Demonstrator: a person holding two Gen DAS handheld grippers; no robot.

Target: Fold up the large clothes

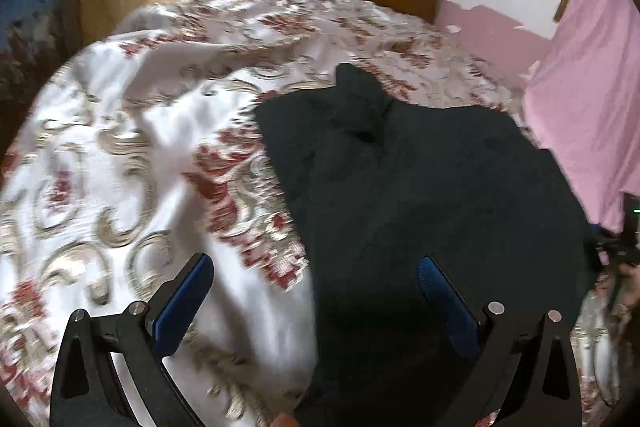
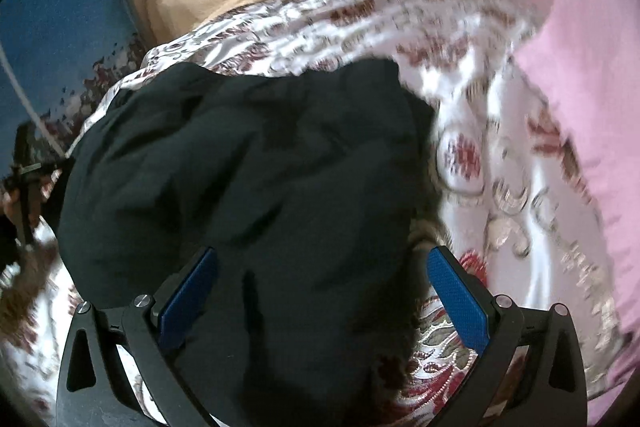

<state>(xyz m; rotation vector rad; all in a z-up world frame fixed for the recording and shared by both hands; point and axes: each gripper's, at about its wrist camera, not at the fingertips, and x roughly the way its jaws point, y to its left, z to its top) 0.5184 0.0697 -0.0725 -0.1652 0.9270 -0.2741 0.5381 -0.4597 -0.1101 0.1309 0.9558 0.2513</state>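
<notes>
Both grippers are over the bed now, and the dark garment (image 1: 420, 179) lies on the patterned bedspread (image 1: 120, 155), bunched into a rough block, not a tidy rectangle. In the left wrist view the left gripper (image 1: 314, 269) has its fingers spread wide with nothing between the blue pads (image 1: 182, 307); the garment's left edge runs up between the two fingers, its bulk ahead and toward the right finger. In the right wrist view the right gripper (image 2: 322, 261) is likewise spread and empty-handed, the cloth filling the gap between its fingers and reaching well ahead, rumpled with soft ridges. By my reading, some folding looks done, since the piece sits compact, but it is lumpy; smoothing and at least one more fold seem left.
</notes>
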